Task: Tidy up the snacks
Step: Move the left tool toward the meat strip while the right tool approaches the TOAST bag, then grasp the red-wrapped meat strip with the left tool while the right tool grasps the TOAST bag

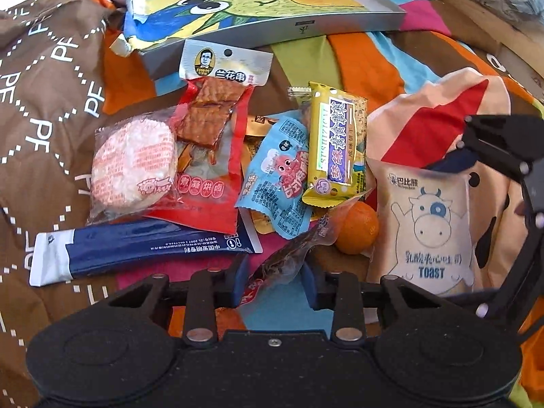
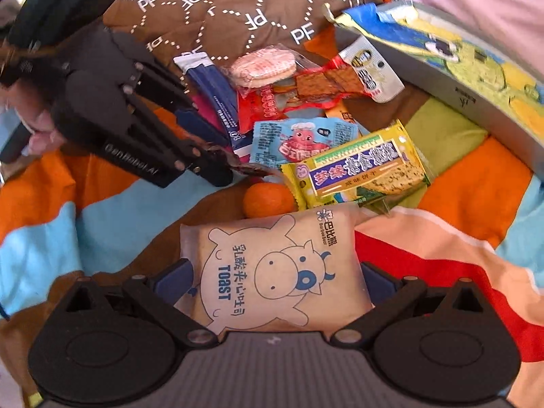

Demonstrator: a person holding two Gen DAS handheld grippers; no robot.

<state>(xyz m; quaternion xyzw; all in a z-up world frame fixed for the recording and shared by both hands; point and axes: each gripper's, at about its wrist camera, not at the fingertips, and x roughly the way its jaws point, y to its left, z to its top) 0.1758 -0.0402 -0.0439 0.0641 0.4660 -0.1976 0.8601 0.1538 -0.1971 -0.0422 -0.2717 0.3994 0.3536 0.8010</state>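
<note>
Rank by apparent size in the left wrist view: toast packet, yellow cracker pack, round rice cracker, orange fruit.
1. toast packet, though it lies nearest the camera.
2-3. yellow cracker pack and round rice cracker: too alike to rank.
4. orange fruit, smallest and partly hidden.

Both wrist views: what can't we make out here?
- Orange packet: left wrist view, mostly buried under the blue squid packet and red tofu packet; print unreadable.
- Right gripper on toast packet: pad contact not clear.
- Tray: right wrist view, cut by the edge, blurred.
</note>
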